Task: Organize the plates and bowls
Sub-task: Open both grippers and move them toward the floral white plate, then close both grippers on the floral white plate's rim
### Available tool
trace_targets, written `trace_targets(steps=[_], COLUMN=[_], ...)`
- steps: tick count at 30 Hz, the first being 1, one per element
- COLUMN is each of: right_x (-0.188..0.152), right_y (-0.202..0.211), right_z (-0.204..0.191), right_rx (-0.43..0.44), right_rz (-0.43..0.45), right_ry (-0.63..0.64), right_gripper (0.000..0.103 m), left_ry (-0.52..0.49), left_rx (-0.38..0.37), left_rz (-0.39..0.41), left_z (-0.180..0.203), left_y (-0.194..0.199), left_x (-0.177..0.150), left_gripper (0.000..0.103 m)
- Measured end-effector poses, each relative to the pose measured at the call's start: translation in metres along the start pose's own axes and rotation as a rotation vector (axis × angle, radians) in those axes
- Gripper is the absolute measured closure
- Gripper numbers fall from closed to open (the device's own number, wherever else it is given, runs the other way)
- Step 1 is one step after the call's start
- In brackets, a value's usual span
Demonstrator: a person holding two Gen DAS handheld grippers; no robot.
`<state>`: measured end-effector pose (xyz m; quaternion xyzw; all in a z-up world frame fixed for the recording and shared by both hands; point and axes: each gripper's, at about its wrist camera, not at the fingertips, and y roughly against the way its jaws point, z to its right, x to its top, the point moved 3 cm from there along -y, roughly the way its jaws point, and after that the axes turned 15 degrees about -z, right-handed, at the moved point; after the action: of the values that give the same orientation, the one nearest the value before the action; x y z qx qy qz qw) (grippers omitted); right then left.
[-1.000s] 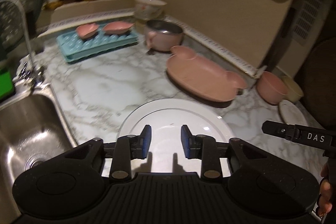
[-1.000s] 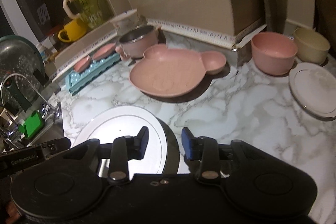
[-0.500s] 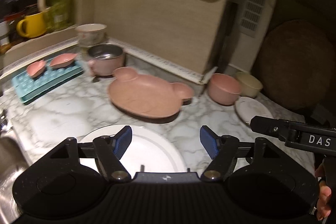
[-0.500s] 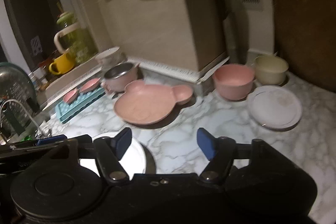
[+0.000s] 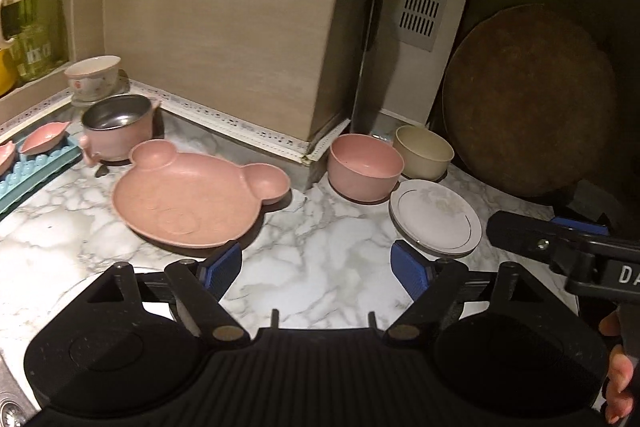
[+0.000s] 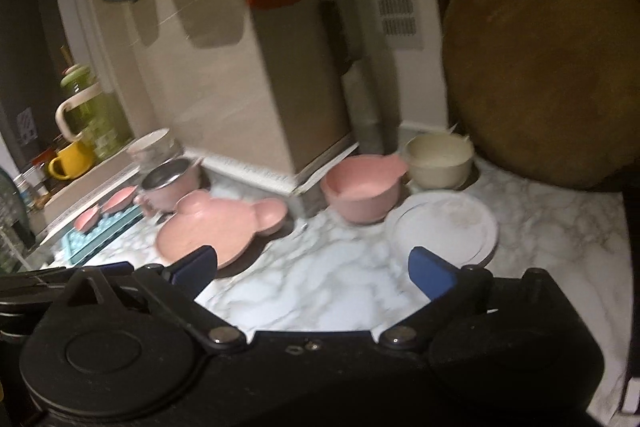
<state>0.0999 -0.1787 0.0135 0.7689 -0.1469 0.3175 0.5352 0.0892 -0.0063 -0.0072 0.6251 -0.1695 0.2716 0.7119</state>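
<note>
My left gripper [image 5: 318,271] hangs over bare marble, its jaws opening with nothing between the blue pads. A large white plate [image 5: 156,307] shows only as a sliver under its left finger. Beyond lie a pink bear-shaped plate [image 5: 188,199], a pink bowl [image 5: 364,167], a cream bowl [image 5: 424,153] and a small white plate [image 5: 434,217]. My right gripper [image 6: 316,271] is likewise opening and empty. It faces the small white plate [image 6: 444,227], with the pink bowl [image 6: 360,191] and bear plate [image 6: 216,227] further off.
A steel-lined pink pot [image 5: 118,129] and a floral bowl [image 5: 94,75] stand at the back left. Beside them a blue tray [image 5: 40,167] carries small pink dishes. A round wooden board [image 6: 540,67] leans in the right corner. A mug and jug sit on the left ledge.
Both grippers have gone from nearly shut to wide open. Both have swung right, away from the large white plate and sink, and now face the bowls in the back right corner.
</note>
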Motion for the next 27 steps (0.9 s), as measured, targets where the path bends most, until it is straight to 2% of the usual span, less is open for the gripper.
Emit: trace_targets(steps=[7,12,19,27], right_x=[0.020,0.033,0.046,0.057], right_y=[-0.016,-0.039,-0.077,-0.125], right_z=[0.050,0.091,0.134,0.168], right_rx=[-0.059,-0.112,-0.143,-0.169], right_rz=[-0.018,-0.052,-0.121,-0.211], right_ry=[-0.019,-0.058,-0.106,-0.142], right_gripper=[0.001,0.001,0.002,0.011], left_ry=[-0.017,-0.018,0.002,0.017], left_rx=[-0.019,-0.003,0.017,0.060], left_rz=[-0.039,-0.083,-0.160,-0.246], left_z=[0.033,0.053,0.072,0.083], left_y=[-0.041,-0.076,-0.125,-0.177], left_x=[0.027,0.044,0.060,0.068], left_gripper=[0.021,0.021,0.021,0.021])
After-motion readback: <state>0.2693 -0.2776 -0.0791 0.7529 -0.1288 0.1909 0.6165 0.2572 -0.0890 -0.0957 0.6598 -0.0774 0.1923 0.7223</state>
